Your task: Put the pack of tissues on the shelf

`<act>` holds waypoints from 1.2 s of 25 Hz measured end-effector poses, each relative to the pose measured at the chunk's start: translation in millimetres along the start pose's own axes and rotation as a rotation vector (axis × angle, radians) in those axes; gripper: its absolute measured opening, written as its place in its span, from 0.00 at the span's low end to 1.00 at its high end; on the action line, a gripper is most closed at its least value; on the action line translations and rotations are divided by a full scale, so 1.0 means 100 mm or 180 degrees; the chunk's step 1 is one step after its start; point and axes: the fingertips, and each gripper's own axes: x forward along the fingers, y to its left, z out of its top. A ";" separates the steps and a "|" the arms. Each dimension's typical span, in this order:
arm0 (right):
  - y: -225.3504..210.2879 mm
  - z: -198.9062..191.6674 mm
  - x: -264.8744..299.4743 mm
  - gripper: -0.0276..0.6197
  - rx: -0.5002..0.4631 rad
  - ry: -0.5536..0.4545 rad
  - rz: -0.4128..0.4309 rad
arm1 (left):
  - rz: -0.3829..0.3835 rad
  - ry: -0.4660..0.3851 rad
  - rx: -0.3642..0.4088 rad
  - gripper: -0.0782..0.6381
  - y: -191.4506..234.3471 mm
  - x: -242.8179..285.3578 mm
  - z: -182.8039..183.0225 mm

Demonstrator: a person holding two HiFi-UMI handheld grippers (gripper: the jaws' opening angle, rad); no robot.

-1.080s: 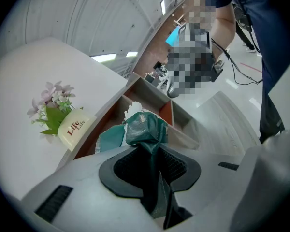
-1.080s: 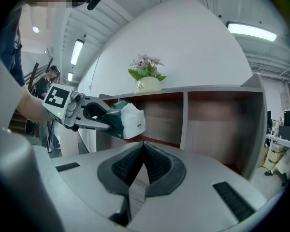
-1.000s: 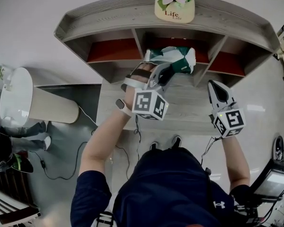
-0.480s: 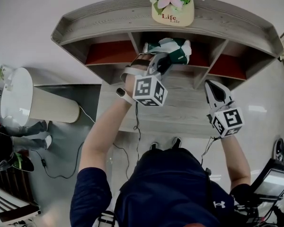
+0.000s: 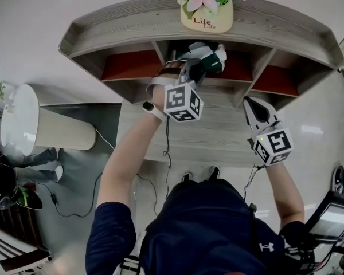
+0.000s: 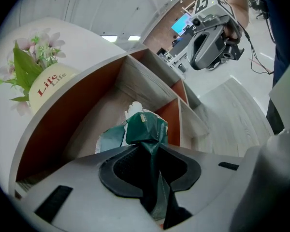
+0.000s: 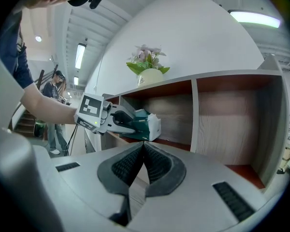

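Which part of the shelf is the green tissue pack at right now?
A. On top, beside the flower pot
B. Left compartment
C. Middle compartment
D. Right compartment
C: in the head view the tissue pack, pinched in the left gripper, is at the mouth of the middle compartment of the shelf, between the two dividers and below the flower pot.

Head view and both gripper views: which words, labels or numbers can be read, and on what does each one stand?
"Life" with a smaller "Life" under it: on the flower pot, on top of the shelf.
Pack of tissues: small print, too small to read.
Marker cubes: square patterns only, no letters.
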 end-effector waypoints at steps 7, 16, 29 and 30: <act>0.01 -0.04 -0.04 0.05 0.0052 0.0019 -0.0017 | -0.0007 0.0236 -0.0034 0.25 0.00 0.13 -0.14; -0.04 -0.08 -0.13 0.05 0.0141 0.0015 -0.0092 | -0.0006 0.0450 -0.0150 0.31 -0.04 0.23 -0.21; 0.00 -0.05 -0.22 0.05 0.0150 0.0008 -0.0132 | 0.0344 0.0213 -0.0329 0.51 0.10 -0.08 0.00; 0.00 -0.04 -0.22 0.05 0.0148 0.0003 -0.0134 | 0.0351 0.0184 -0.0342 0.51 0.10 -0.13 0.02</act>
